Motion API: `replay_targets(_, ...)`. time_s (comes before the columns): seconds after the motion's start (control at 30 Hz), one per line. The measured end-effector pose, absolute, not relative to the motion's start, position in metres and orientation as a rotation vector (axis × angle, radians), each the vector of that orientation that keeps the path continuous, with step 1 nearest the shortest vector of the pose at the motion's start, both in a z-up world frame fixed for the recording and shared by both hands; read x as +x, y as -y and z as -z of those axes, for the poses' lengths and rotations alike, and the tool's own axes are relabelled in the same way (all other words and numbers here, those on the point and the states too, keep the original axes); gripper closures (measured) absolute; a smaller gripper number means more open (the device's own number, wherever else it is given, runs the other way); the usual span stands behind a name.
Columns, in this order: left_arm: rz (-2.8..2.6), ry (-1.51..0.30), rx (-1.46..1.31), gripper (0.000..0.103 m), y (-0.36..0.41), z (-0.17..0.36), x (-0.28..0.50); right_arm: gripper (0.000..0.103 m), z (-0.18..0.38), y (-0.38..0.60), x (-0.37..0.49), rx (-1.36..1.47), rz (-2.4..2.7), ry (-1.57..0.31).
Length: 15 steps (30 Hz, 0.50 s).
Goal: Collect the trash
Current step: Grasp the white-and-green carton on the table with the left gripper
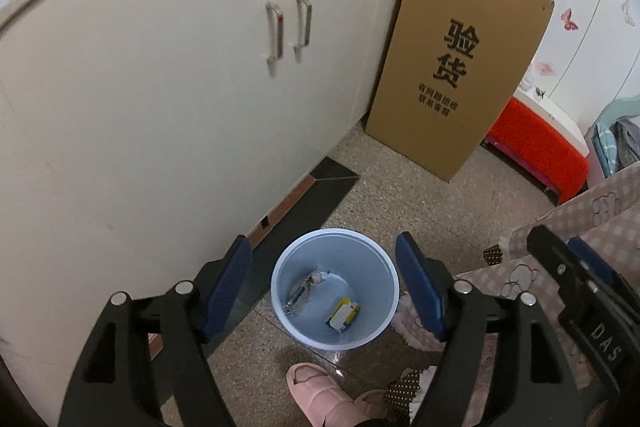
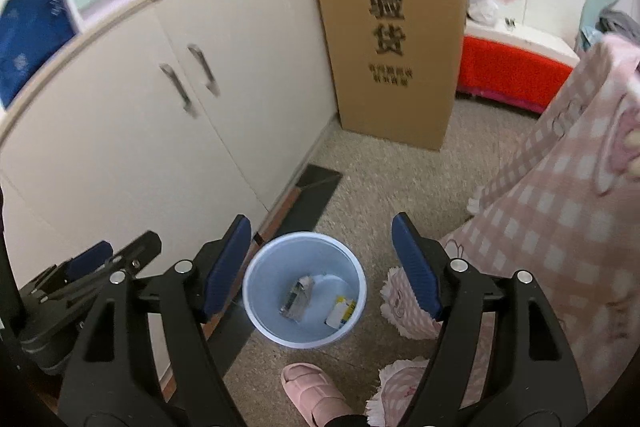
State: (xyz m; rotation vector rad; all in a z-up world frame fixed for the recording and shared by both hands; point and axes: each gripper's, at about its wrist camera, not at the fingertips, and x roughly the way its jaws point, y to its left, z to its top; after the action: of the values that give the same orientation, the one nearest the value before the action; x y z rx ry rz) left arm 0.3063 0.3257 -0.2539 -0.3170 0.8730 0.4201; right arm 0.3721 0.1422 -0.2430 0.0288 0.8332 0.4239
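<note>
A pale blue waste bin (image 1: pixel 386 323) (image 2: pixel 356 315) stands on the speckled floor below both grippers. Inside it lie a silvery crumpled wrapper (image 1: pixel 302 293) (image 2: pixel 298 301) and a yellow-and-white packet (image 1: pixel 345 314) (image 2: pixel 341 311). My left gripper (image 1: pixel 324 291) hangs above the bin, open, with nothing between its blue pads. My right gripper (image 2: pixel 322 271) also hangs over the bin, open and empty. The right gripper shows at the right edge of the left wrist view (image 1: pixel 576 267); the left one shows at the lower left of the right wrist view (image 2: pixel 96 267).
A white cabinet (image 1: pixel 160 87) (image 2: pixel 140 115) with two metal handles fills the left. A tall cardboard box (image 1: pixel 460 67) (image 2: pixel 392 27) leans beside it, with a red bench (image 1: pixel 540 151) (image 2: pixel 512 71) behind. A person's pink slipper (image 1: pixel 316 391) (image 2: pixel 310 391) and checked pink clothing (image 2: pixel 560 207) stand right of the bin.
</note>
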Motion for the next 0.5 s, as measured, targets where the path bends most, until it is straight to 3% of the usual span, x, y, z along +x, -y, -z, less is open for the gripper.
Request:
replay_targets(0.27, -0.368, -0.696, -0.305, 0.026, -0.284, 0.166, 0.241, 0.027, 0.148, -0.099, 0.291, 0.033, -0.434, -0.618)
replay_targets(0.5, -0.224, -0.602, -0.287, 0.022, -0.208, 0.104, 0.197, 0.024, 0.100, -0.006, 0.234, 0.126, -0.336, -0.542)
